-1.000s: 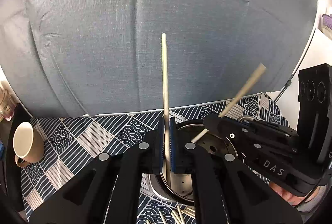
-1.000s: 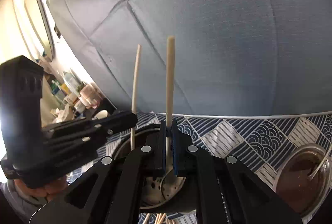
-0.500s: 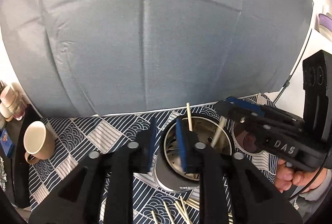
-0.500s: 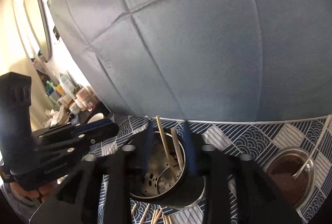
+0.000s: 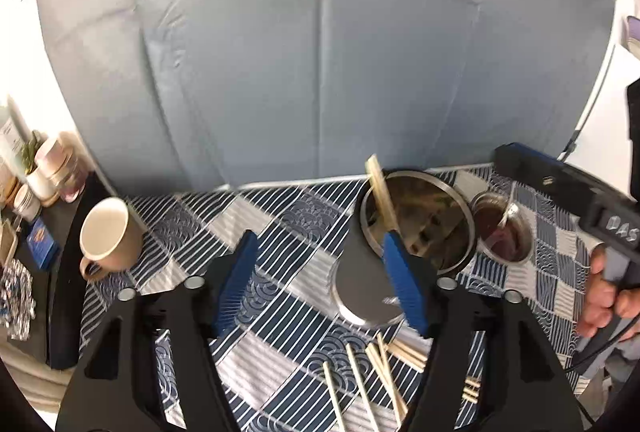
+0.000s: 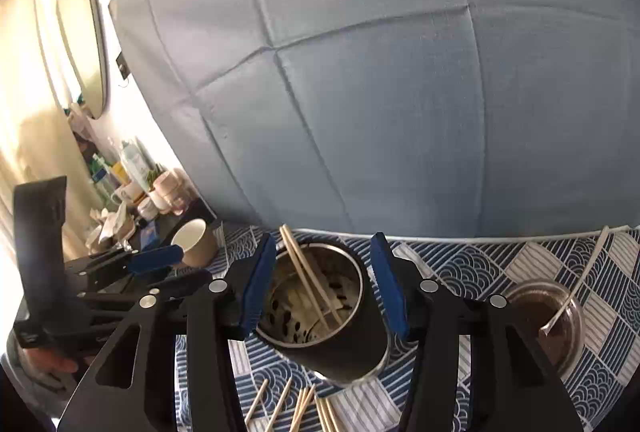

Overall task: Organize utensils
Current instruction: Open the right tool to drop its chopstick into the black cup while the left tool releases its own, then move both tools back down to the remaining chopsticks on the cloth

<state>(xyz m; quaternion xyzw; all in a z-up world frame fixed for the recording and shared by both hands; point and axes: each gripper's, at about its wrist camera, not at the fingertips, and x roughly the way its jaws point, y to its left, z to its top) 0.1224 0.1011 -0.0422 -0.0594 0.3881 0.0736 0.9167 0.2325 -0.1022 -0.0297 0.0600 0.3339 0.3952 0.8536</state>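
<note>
Right wrist view: both tools (image 6: 326,282) (image 5: 320,286) wide apart and empty, two chopsticks (image 6: 306,276) inside metal holder (image 6: 352,348).

A round steel holder (image 6: 320,312) with a dark outer wall and a holed bottom stands upright on the patterned cloth. Two pale wooden chopsticks (image 6: 308,280) lean inside it, their tops sticking out past its back-left rim. More chopsticks (image 5: 372,380) of the same kind lie loose and flat on the cloth just in front of the holder, roughly side by side.
</note>
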